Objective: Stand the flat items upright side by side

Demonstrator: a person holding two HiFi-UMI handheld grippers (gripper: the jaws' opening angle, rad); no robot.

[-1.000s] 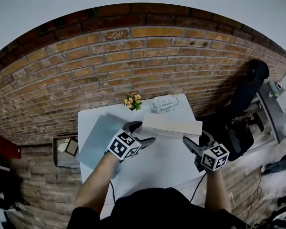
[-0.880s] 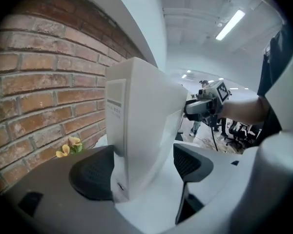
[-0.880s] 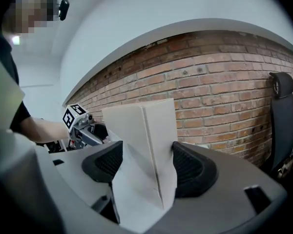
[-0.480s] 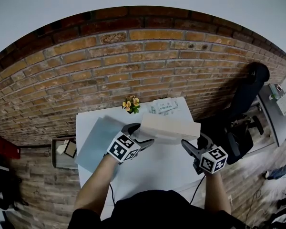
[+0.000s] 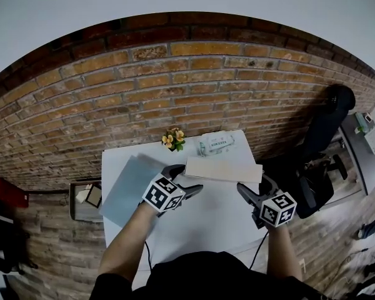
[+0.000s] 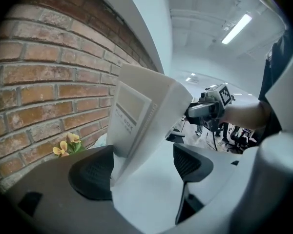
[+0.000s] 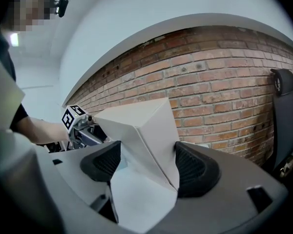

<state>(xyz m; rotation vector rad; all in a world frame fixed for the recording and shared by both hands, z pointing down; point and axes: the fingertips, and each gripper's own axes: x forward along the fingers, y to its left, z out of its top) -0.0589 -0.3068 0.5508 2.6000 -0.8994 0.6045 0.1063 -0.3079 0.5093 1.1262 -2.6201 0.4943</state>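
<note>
A white flattened file box [image 5: 224,169] hangs above the white table [image 5: 219,224], held at both ends. My left gripper [image 5: 186,181] is shut on its left end. In the left gripper view [image 6: 141,165] the box [image 6: 141,111] stands between the pads, its printed face toward the brick wall. My right gripper [image 5: 249,191] is shut on the right end. The right gripper view [image 7: 149,162] shows a folded corner of the box [image 7: 146,126] filling the gap between the pads. A blue-grey flat folder [image 5: 128,183] lies on the table's left side.
A small pot of yellow flowers [image 5: 173,138] and a clear labelled packet [image 5: 215,144] sit at the table's far edge against the brick wall [image 5: 187,86]. A black office chair [image 5: 325,130] stands to the right. An open bin [image 5: 87,195] sits on the floor to the left.
The file box showed a thick side face half a second ago and now looks like a thin flat panel from above. Both grippers stay about where they were.
</note>
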